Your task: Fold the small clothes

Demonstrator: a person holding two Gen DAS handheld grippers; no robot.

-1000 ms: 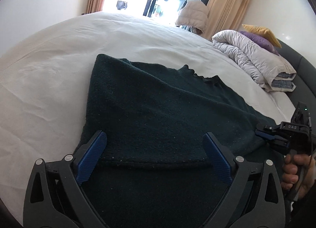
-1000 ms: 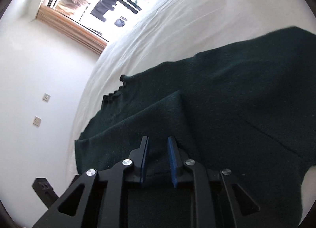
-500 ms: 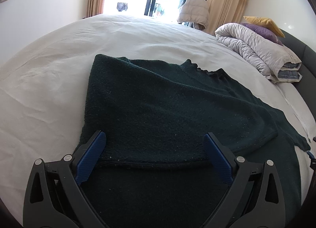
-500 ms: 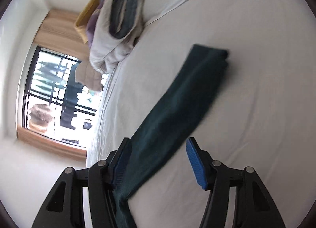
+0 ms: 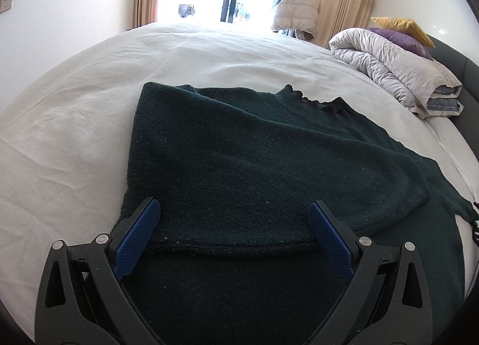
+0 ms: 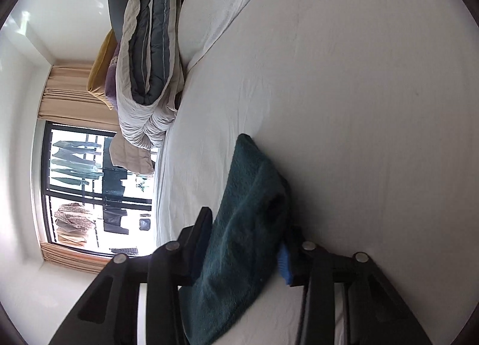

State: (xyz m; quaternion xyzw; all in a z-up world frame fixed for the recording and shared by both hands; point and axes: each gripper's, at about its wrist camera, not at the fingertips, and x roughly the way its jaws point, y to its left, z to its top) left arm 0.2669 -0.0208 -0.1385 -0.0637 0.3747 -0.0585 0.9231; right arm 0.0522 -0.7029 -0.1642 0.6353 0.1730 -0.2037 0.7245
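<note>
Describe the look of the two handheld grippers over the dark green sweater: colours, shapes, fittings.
The left gripper has matte black plastic arms with triangular cut-outs, round silver pivot screws and flat, ribbed blue finger pads. The right gripper has the same build: black angular arms, silver screws, blue pads, one mostly hidden. No cables, markings, hands or sleeves show.

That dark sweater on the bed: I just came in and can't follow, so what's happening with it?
A person is folding a dark green sweater spread on a white bed, with a two-finger tool in each hand. The left tool hangs open over the sweater's near edge, gripping nothing. The right tool has a sleeve between its fingers, and its jaws have just been closing on it. One side looks already folded over the body.
</note>
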